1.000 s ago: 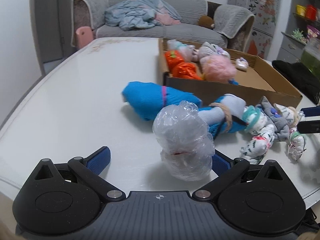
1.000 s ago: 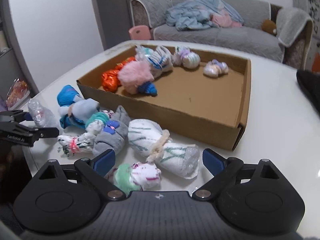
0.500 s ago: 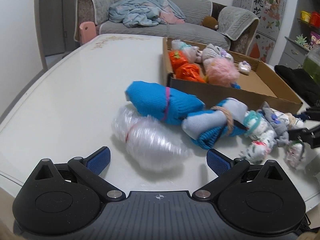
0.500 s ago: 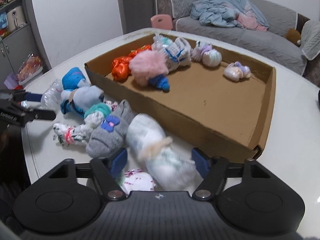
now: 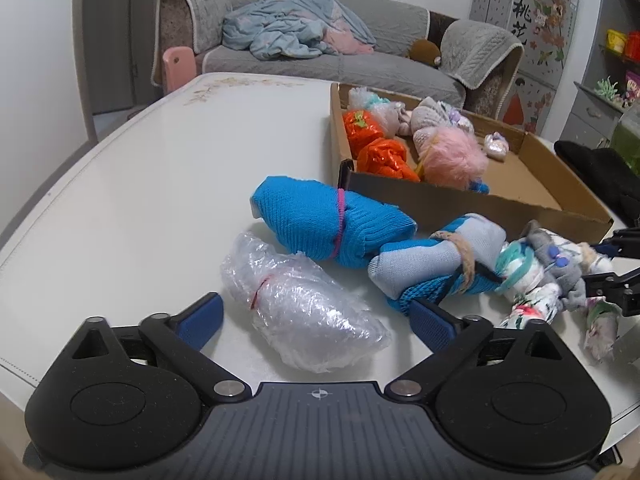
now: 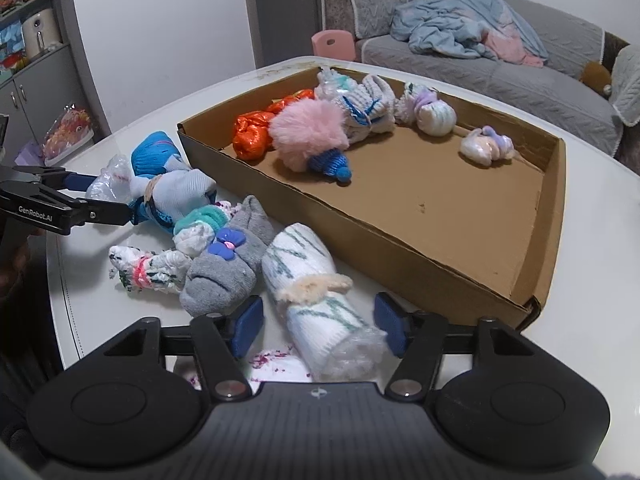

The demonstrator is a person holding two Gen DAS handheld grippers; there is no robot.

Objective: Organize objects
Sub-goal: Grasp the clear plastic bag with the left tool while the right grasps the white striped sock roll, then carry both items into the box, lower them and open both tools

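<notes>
Left gripper (image 5: 316, 318) hovers low over the white tabletop (image 5: 160, 184), jaws wide and just drawn in a little; the clear bubble-wrap bundle tied with a red band (image 5: 304, 312) lies on the table between the blue pads, neither pad touching it.

Right gripper (image 6: 318, 326) — jaws have just been narrowing around the white rolled sock with green stripes and a cream fuzzy tie (image 6: 316, 292). The right pad sits against the sock's plastic-wrapped end; a sliver of table shows between the left pad and the roll, so a firm grip cannot be confirmed.

Loose pile on the table beside the shallow brown cardboard tray (image 6: 552, 216):
- bright blue knitted roll with a pink band (image 5: 328, 220), nearest the tray corner
- pale blue and grey sock roll bound with tan cord (image 5: 436, 264)
- grey sock with a purple bow (image 6: 224, 268), touching the striped roll
- white floral bundle with a pink tie (image 6: 148, 272)

Inside the tray, along its far-left side — orange foil bundles (image 6: 256, 132), a pink fluffy pom-pom item (image 6: 308, 132), and several pale sock balls (image 6: 428, 110).
</notes>
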